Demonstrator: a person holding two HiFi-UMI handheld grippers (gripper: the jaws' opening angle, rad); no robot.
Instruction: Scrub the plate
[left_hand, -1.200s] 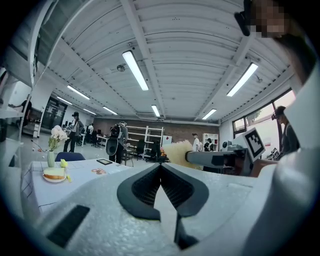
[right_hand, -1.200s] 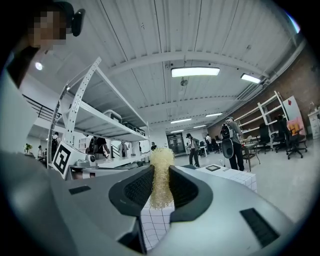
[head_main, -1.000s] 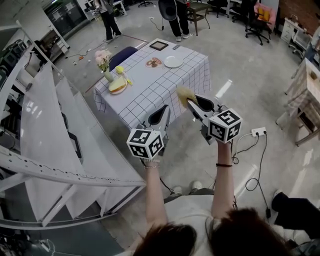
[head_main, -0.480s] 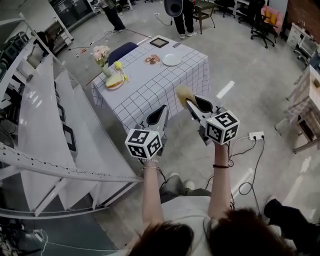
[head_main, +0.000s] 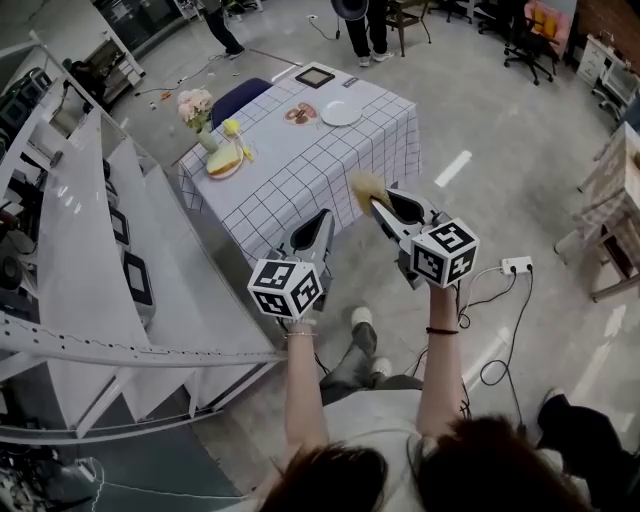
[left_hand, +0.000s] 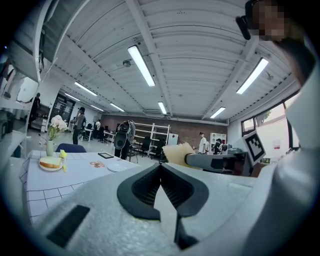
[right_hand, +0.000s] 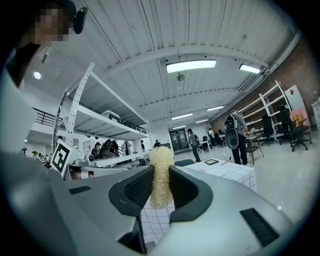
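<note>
A white plate lies near the far end of a table with a checked cloth; the same plate shows small in the left gripper view. My right gripper is shut on a pale yellow scrubber, whose fibres stick up between the jaws. My left gripper is shut with nothing in it, its jaws touching. Both are held up in the air at the table's near end, far from the plate.
On the table stand a vase of flowers, a plate with bread, a small patterned dish and a dark frame. White shelving runs along the left. People stand beyond the table. A power strip and cables lie on the floor at right.
The view has shifted a little as the person steps; the table sits slightly further left and up. Both grippers keep the same pose and hold.
</note>
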